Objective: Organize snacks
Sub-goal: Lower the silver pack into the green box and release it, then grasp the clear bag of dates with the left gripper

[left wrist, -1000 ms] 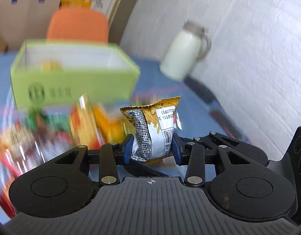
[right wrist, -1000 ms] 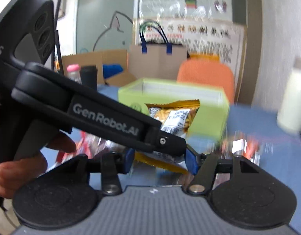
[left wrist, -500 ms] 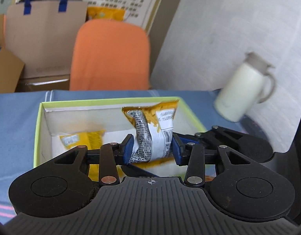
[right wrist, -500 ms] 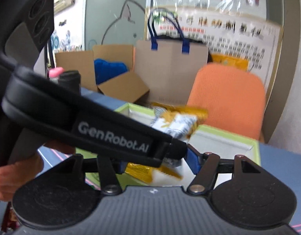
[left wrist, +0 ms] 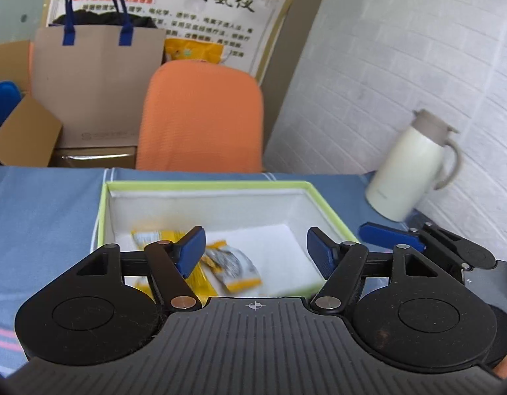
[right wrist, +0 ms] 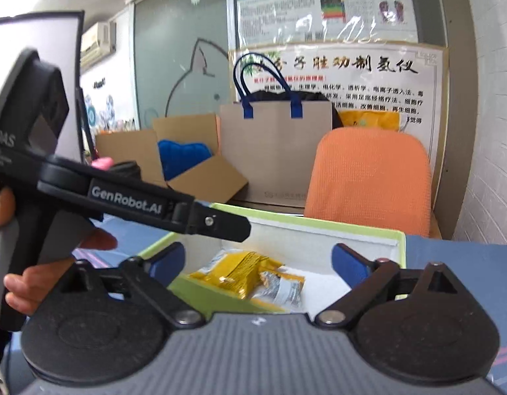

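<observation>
Yellow snack packets [right wrist: 250, 275] are seen lying flat in the open lime-green box [left wrist: 322, 197] — heaped together on its white floor, near the left wall.

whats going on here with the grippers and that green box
A person is sorting snacks with a handheld gripper in each hand. Both the left gripper and the right gripper hang over the green box on the blue tablecloth, jaws opening with nothing between them. Yellow snack packets lie loose on the box's white floor. A white jug stands beside the box by the wall.
</observation>
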A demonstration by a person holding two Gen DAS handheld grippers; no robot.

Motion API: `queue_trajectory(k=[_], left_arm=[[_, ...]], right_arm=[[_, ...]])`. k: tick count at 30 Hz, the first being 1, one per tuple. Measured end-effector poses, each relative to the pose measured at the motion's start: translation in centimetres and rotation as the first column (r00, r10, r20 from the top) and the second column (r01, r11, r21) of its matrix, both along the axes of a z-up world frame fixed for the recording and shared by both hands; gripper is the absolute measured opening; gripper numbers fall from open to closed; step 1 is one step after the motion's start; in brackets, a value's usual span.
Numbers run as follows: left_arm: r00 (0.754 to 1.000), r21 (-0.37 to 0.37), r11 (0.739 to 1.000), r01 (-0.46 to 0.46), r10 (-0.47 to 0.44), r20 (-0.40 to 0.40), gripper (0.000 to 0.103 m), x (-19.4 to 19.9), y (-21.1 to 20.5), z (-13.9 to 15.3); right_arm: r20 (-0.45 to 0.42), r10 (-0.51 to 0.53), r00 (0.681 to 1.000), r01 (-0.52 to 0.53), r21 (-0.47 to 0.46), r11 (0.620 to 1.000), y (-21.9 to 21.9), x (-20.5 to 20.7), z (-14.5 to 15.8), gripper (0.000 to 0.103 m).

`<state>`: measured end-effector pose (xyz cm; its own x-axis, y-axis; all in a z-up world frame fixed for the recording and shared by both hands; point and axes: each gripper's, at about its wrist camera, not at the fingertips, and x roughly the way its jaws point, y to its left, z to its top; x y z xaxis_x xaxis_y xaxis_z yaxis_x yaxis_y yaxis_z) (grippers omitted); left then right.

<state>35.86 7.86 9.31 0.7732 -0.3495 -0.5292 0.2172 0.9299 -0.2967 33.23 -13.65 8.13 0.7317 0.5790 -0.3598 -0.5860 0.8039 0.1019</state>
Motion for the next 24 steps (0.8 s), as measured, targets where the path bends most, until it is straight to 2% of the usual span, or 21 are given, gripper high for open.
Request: queue_trajectory(k=[5, 9, 12, 15, 17, 19, 21, 24], left_arm=[[1.0, 0.015, 1.0, -0.007, 0.008, -0.015, 0.059, -4.8, -0.6, -1.5], [0.998, 0.012, 0.998, -0.054, 0.054, -0.044, 0.059, -8.6, -0.3, -3.4], [0.994, 0.018, 0.995, -0.101, 0.101, -0.042, 0.061, -11.4, 0.8, -4.1], [0.993, 0.049, 0.993, -0.108, 0.11, -0.045, 0.062, -12.4, 1.9, -4.6], [0.99, 0.051, 0.993, -0.104, 0.109, -0.088, 0.057, -11.9, 2.6, -4.9], [0.991, 0.031, 0.998, -0.06, 0.063, -0.118, 0.051, -11.3, 3.2, -5.2], [0.988, 0.022, 1.0, -0.017, 0.02, -0.156, 0.04, -10.9, 3.5, -5.4], [0.983, 0.065, 0.996, 0.057, -0.044, -0.177, 0.032, -10.8, 3.2, -6.0]], right_arm=[[-0.024, -0.018, 1.0, 0.019, 0.03, 0.999, -1.6, -6.0, -1.3, 0.098], [-0.063, -0.038, 0.997, 0.039, 0.022, 0.999, -1.5, -10.0, -3.2, 0.098], [-0.127, 0.015, 0.992, -0.01, 0.047, 0.999, -0.7, -12.8, -5.0, 0.098], [-0.209, 0.114, 0.971, -0.094, 0.102, 0.99, 1.3, -14.0, -6.7, 0.098], [-0.244, 0.168, 0.955, -0.14, 0.128, 0.982, 3.2, -13.9, -7.5, 0.098], [-0.273, 0.199, 0.941, -0.167, 0.135, 0.977, 4.9, -13.3, -8.1, 0.098], [-0.292, 0.199, 0.935, -0.171, 0.118, 0.978, 6.3, -12.7, -8.7, 0.098], [-0.318, 0.207, 0.925, -0.18, 0.114, 0.977, 7.9, -11.6, -9.3, 0.098]])
